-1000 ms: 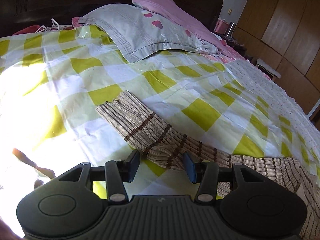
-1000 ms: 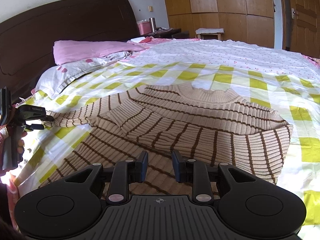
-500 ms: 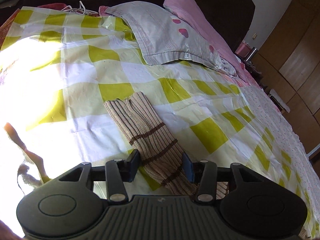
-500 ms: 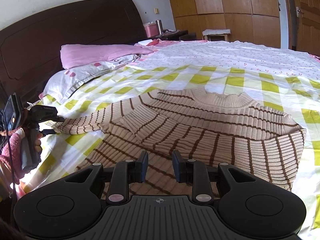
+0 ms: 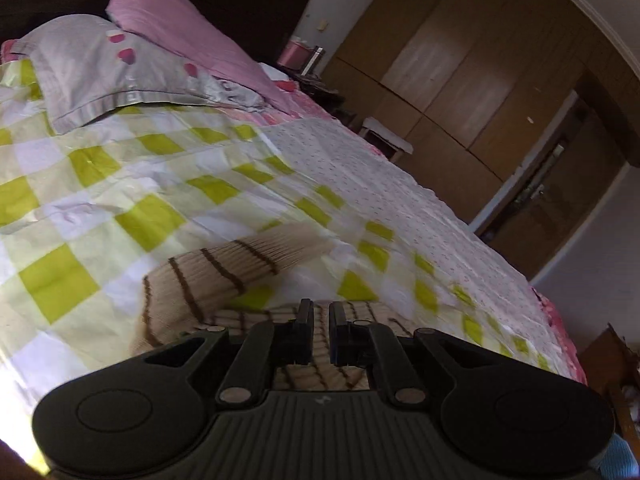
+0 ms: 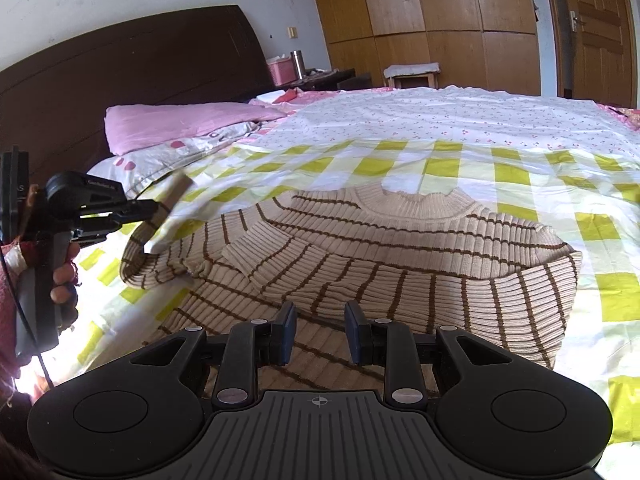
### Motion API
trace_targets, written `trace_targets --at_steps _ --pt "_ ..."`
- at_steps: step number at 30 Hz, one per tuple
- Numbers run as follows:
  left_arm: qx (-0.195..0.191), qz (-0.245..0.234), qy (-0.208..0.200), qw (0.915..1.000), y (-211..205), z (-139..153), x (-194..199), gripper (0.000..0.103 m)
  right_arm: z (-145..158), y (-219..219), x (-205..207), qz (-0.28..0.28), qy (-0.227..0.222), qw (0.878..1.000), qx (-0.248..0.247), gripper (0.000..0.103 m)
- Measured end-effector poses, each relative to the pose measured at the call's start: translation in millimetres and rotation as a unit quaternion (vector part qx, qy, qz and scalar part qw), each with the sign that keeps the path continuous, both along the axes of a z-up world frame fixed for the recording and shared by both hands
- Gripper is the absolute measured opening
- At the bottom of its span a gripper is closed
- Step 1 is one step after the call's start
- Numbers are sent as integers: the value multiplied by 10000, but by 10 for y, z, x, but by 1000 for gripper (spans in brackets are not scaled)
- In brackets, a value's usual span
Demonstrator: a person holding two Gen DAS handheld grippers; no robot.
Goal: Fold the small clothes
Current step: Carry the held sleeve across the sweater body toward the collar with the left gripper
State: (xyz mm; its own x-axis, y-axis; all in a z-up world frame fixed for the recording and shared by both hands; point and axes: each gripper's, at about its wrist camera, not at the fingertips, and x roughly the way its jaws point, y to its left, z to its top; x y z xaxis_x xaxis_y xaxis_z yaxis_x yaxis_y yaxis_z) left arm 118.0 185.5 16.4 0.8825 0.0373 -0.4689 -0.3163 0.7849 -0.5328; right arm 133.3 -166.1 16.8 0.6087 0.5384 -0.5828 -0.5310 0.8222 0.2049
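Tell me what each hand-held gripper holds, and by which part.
The left hand-held gripper holds the beige brown-striped knitted sweater by the cuff end of its sleeve, lifted off the bed. The right hand-held gripper is open and holds nothing.

Sunlit bed [image 6: 440,128], wooden wardrobe [image 6: 420,8]

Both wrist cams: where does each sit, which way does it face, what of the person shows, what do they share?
Left wrist: on the left gripper, low over the bed, facing the wardrobe; jaws nearly closed on the sweater sleeve; no hand visible.
Right wrist: on the right gripper, jaws open, above the sweater, facing the headboard; the person's left hand shows.
Shared: sweater, pink pillow, checked sheet.
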Motion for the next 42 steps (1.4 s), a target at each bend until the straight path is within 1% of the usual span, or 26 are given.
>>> trace_targets --at_steps 1,3,5,6,7,9,12,14,16,17,18,21,22,24,26,27,28,29,30,31,35,37,38,40,41,42 --pt "92 -369 -62 9993 -189 38 37 13 -5 -28 12 -49 35 10000 24 27" --pt "229 -922 -75 9954 -497 58 75 13 -20 -91 42 -150 129 9998 70 27" --pt "336 -1258 56 9915 -682 26 72 13 -38 -136 70 -219 223 9995 104 27" --pt "477 -1310 129 9901 -731 15 35 13 -47 -148 87 -239 280 9993 118 27" --pt "667 -1298 155 9892 -752 15 -20 14 -55 -150 102 -247 325 9991 122 27" --pt "1071 -1100 227 9879 -669 26 -153 15 -69 -125 114 -201 354 9991 99 27" --pt "1302 -561 418 9890 -346 23 -237 22 -95 -23 115 -102 367 9993 49 27" --pt "1541 -243 522 9864 -170 1 -207 23 -117 70 112 -35 416 9991 46 27" --pt "1823 -81 667 9809 -60 -60 -129 26 -127 149 99 30 439 9990 35 27" --pt "2002 -29 763 9768 -27 -92 -74 30 -127 183 93 64 442 9990 21 27" --pt "2161 33 852 9726 -6 -136 -24 32 -127 212 88 88 444 9990 6 27" --pt "2522 72 997 9625 14 -243 72 39 -126 278 93 140 458 9988 -18 27" --pt "2627 82 1048 9591 13 -274 98 40 -123 295 102 147 457 9988 -26 27" --pt "2717 34 1129 9557 18 -332 149 45 -118 320 125 158 463 9988 -28 27" --pt "2825 6 1272 9508 6 -391 196 45 -119 343 151 172 479 9987 -25 27" --pt "2861 33 1365 9484 15 -421 222 45 -119 353 157 179 478 9987 -24 27" --pt "2823 38 1436 9485 34 -444 239 44 -113 363 157 185 475 9987 -18 27" --pt "2722 42 1458 9511 58 -454 247 37 -109 367 155 193 468 9987 -4 27" --pt "2613 45 1440 9545 80 -456 236 19 -104 367 153 200 462 9987 10 27" --pt "2459 34 1412 9590 98 -453 218 15 -100 367 152 205 456 9987 30 27" --pt "1992 6 1081 9740 78 -363 108 14 -85 397 198 212 508 9984 128 27" --pt "1688 -130 859 9818 2 -283 39 14 -66 442 248 226 559 9979 234 28" --pt "1586 -248 761 9841 -56 -252 7 14 -55 476 282 244 590 9975 298 28" --pt "1565 -523 624 9843 -229 -211 -57 14 -40 568 364 270 675 9964 434 30" --pt "1575 -649 578 9837 -302 -212 -84 14 -41 616 414 275 741 9955 515 37" --pt "1560 -768 533 9833 -367 -219 -113 14 -51 659 465 281 814 9945 596 42"
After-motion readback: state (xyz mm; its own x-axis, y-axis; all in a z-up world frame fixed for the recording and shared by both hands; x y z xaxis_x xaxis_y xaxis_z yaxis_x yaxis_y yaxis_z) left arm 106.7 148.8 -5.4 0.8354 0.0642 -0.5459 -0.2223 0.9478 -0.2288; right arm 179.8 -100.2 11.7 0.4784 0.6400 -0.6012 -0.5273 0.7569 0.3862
